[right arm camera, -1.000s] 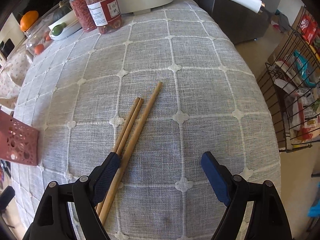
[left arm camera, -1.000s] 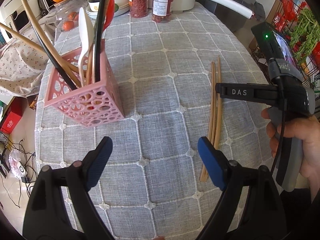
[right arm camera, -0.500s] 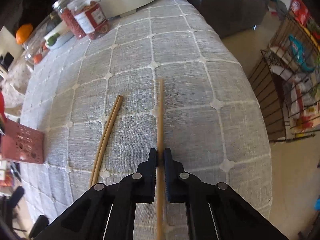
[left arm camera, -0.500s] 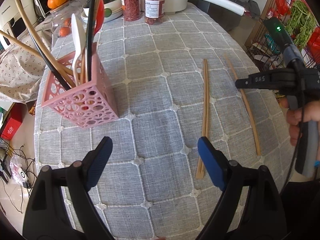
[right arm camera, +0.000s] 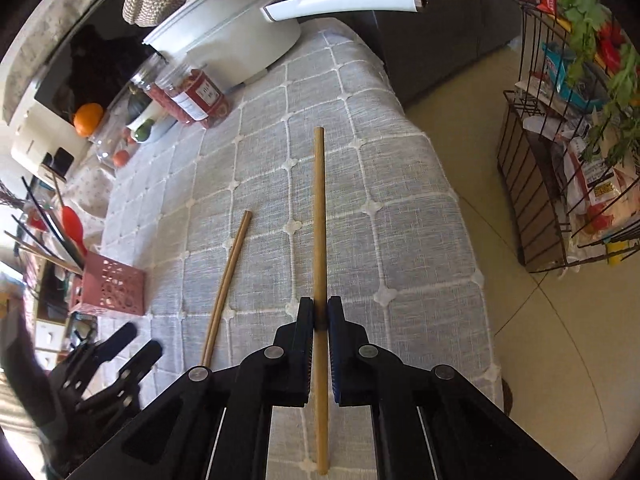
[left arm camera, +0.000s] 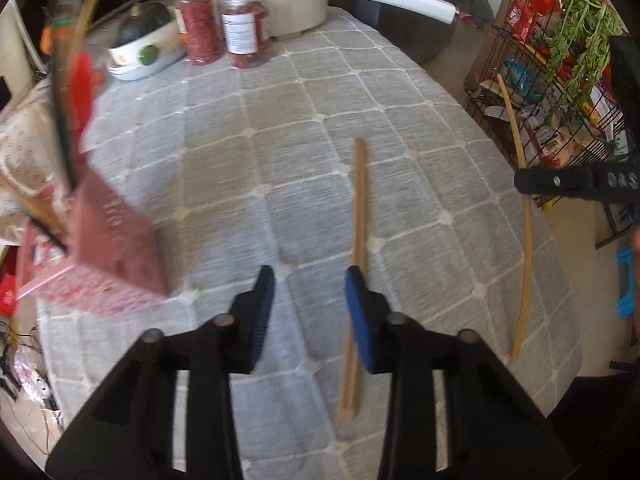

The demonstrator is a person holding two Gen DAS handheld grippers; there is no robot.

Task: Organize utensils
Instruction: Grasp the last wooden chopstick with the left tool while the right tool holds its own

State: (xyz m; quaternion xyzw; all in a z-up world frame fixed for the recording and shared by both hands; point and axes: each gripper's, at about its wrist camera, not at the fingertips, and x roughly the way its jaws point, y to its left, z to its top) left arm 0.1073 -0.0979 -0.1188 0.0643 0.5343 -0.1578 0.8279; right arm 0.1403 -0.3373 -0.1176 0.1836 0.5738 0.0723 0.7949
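One gripper arm (left arm camera: pixel 576 181) reads "DAS"

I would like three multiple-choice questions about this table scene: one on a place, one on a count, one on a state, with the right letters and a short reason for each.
1. Where does the pink utensil holder stand relative to the chopsticks on the cloth?
A. to their left
B. to their right
C. on top of them

2. How many chopsticks lie on the cloth, not counting the lifted chopstick?
A. none
B. two
C. five

3. What is the state of the right hand-held gripper?
A. wide open
B. shut on nothing
C. shut on a chopstick

Answers:
1. A: in the right wrist view the holder is at the left edge.
2. B: a close pair lies there.
3. C: its pads press on the lifted chopstick.
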